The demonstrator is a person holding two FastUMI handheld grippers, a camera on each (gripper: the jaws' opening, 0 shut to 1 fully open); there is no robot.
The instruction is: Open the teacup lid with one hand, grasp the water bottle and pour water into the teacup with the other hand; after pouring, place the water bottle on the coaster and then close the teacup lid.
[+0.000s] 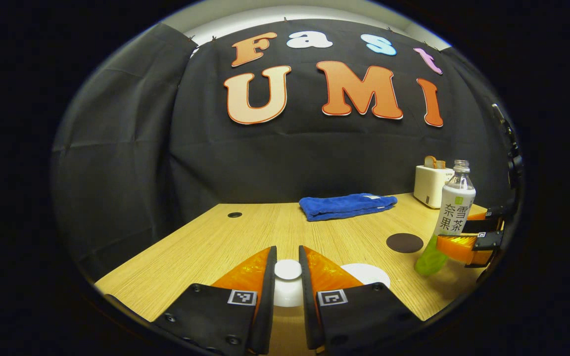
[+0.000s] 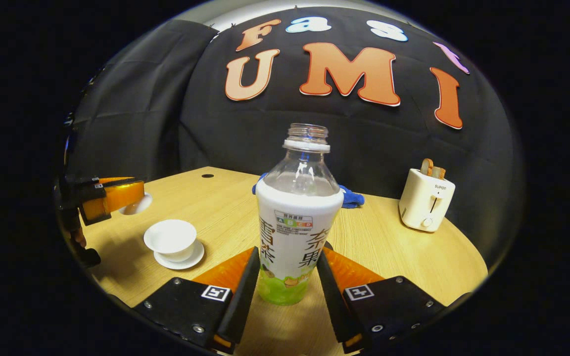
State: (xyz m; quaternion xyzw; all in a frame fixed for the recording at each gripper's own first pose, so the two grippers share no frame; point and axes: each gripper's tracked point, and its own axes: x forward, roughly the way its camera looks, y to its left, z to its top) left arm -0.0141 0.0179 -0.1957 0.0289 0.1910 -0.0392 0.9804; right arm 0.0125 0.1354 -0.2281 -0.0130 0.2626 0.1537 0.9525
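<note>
1. Surface (image 2: pixel 403 252) of pale wood grain, with a small dark hole (image 1: pixel 234 215) near its far left corner, set against black cloth walls (image 1: pixel 117 148).
2. At the back lie a folded blue towel (image 1: pixel 347 205) and a white toaster (image 2: pixel 426 200) holding bread.
3. Left tool (image 1: pixel 288 277) is clamped on the white teacup lid (image 1: pixel 288 271), lifted off the teacup (image 2: pixel 170 240), which sits open on its saucer.
4. Right tool (image 2: pixel 287 282) grips the uncapped water bottle (image 2: pixel 297 222) upright; it cannot be told whether the bottle's base touches the surface.
5. Dark round coaster (image 1: pixel 404 243) lies bare just beside the bottle.
</note>
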